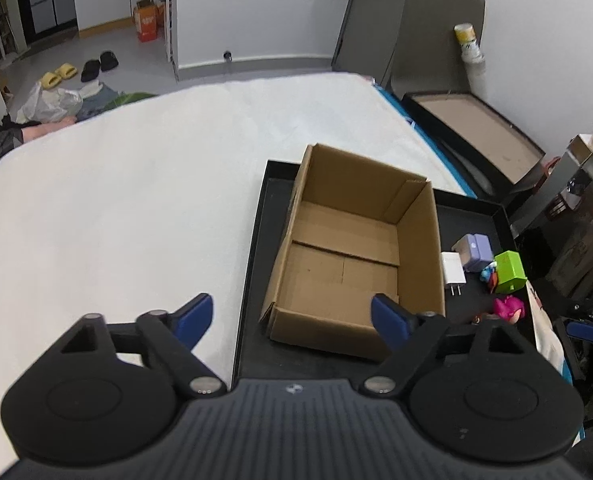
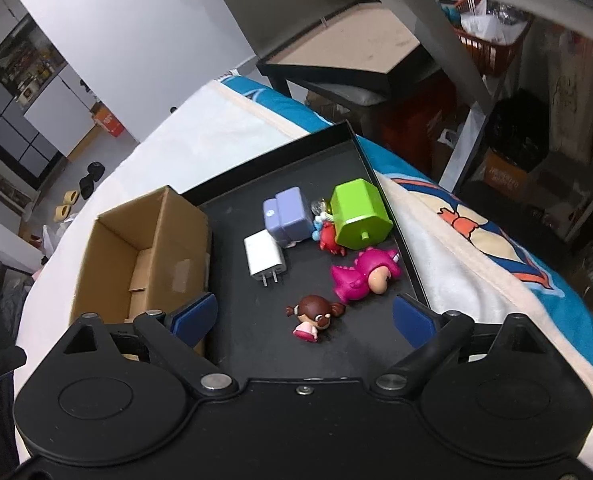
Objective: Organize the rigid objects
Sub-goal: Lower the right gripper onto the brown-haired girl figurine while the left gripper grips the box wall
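1. Plainly, both tools stand apart and empty: the left tool (image 1: pixel 292 316) hangs over the near edge of the cardboard box (image 1: pixel 352 248), the right tool (image 2: pixel 304 316) above the brown-haired doll (image 2: pixel 312 316).
2. The toys lie loose on the black tray (image 2: pixel 248 344) on the bed, beside the box, which holds nothing.
3. Risk: the doll lies on its side, so closing pads could squirt it away.
4. Risk: the pink dinosaur (image 2: pixel 360 276) and white charger (image 2: pixel 264 258) lie near and could be nudged.
5. Risk: the light box may slide if bumped.
6. I can read no writing.
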`<state>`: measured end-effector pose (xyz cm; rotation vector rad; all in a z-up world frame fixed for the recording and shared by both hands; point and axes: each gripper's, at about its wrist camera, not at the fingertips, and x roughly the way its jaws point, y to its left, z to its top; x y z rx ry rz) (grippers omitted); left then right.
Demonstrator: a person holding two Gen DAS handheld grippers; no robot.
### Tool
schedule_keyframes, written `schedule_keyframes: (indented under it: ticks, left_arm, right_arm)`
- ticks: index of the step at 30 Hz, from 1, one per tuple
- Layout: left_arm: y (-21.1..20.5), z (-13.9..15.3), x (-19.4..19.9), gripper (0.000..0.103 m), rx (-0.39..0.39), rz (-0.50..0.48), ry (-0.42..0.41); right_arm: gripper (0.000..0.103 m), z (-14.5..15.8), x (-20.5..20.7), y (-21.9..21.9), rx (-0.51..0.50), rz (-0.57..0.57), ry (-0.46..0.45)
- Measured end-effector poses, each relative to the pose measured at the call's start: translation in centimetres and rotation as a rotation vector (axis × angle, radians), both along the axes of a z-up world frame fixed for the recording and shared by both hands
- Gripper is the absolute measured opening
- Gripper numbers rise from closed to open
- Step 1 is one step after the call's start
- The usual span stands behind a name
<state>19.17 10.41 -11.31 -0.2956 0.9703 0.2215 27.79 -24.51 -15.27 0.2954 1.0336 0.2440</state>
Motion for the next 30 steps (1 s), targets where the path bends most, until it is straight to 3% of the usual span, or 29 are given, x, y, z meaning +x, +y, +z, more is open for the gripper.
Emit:
schedule_keyframes:
  ticks: [4,11,18,23,30]
  left_arm:
    - [0.6,-1.0,1.1,0.075,-0.030,0.005,0.026]
    - [1.2,-3.0,2.6,0.074,-0.033,0.024,0.065]
    - [1.8,-4.7,3.5,0.072,-0.049,0.051,0.098]
    - [2.3,-6.2,4.1,0.050,-0.082,0.069,0.131]
    - [2.3,-7.0,4.5,0.038,-0.102,0.067,0.138]
  right_arm:
    - [0.085,-0.8,0.9,-0.4,0.044,-0.020,0.032]
    - [0.076,-3.2,2.0,-0.3,0.108,-0.032,0.118]
    - [0.075,-4.9,2.9,0.0,0.104,-0.051,0.165]
    - [0.075,-6.0,3.7,0.6,0.086,-0.039,0.193]
    - [0.075,-6.9,4.6,1.5,0.071,-0.037,0.229]
